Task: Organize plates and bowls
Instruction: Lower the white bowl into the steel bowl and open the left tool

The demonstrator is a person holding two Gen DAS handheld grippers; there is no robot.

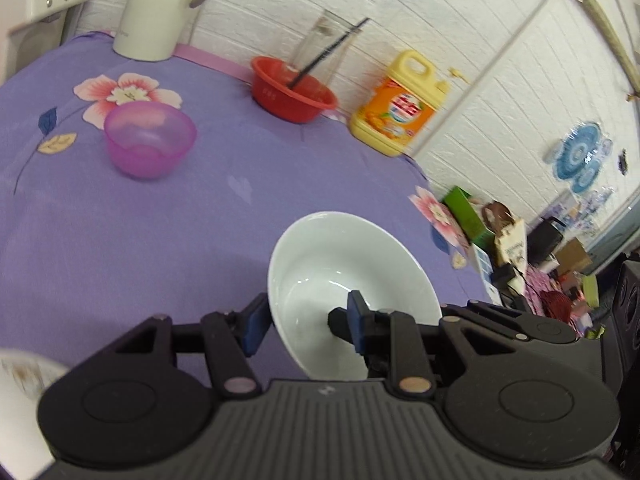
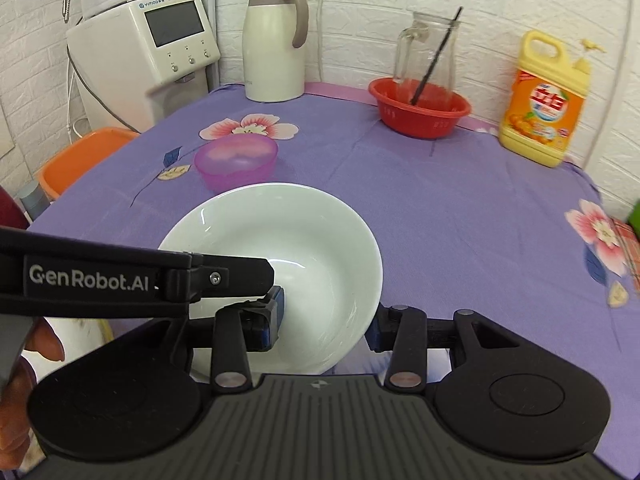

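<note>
Item under handling: the white bowl (image 2: 288,240). It is located at the near side of the table, just near of the pink bowl (image 2: 236,160). It is judged to be clear of the purple cloth (image 2: 460,208), and in the left wrist view it is seen tipped.

Left gripper (image 1: 307,322): pinched on the bowl's left wall, one pad outside and one inside. Right gripper (image 2: 324,326): closed across the bowl's right wall, with the outer pad against the outside. The inner pad is partly hidden by the other tool, so its contact cannot be confirmed by sight.

Step in hand, as judged: the bowl is being carried by both tools to a stacking place. The destination is not shown. A white piece (image 1: 20,380) at the near left edge is noted. It is too blurred to be identified, but may be a plate.

Recommendations:
- Both grips should be kept firm, since glazed walls are expected to slip under narrow pads.
- The two tools should be moved as one, because any drift apart would twist the rim.
- The bowl should be levelled before it is set down, and lowered until it is seated before either grip is let go.

Surroundings: a red basin (image 2: 420,114) holding a glass jug (image 2: 426,50) is at the far side, and a detergent bottle (image 2: 546,104) at the far right. Both are well apart from the bowl. The pink bowl is the nearest obstacle and should be given room.
</note>
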